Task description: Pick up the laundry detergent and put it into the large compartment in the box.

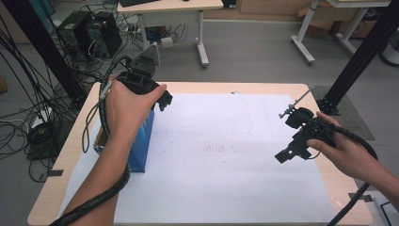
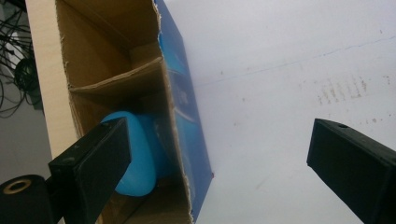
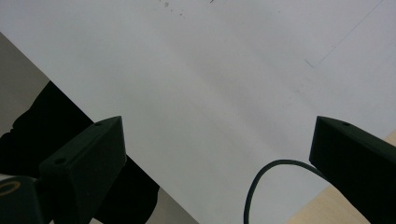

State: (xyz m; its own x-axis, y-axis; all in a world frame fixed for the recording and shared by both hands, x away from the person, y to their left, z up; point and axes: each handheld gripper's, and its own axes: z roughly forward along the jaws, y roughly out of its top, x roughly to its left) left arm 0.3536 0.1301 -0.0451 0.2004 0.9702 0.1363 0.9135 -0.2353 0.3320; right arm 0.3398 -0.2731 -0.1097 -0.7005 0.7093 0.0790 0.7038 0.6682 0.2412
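A blue carton (image 1: 141, 141) stands open-topped at the left of the white sheet (image 1: 226, 160). Its brown cardboard inside (image 2: 107, 56) has a divider, and a rounded light-blue object (image 2: 140, 154) lies in it below that divider. My left gripper (image 1: 160, 100) hovers over the carton's far end. In the left gripper view it (image 2: 219, 163) is open wide, one jaw over the carton's mouth and the other over the sheet, with nothing held. My right gripper (image 1: 291, 149) hangs low over the sheet's right side and is open (image 3: 219, 163) and empty.
The wooden table edge (image 1: 61, 155) borders the sheet. A cable (image 3: 261, 182) loops below the right gripper. Computer towers (image 1: 89, 30) and tangled cables sit on the floor at back left. A desk (image 1: 174, 9) stands behind, and a black frame post (image 1: 362, 56) rises at the right.
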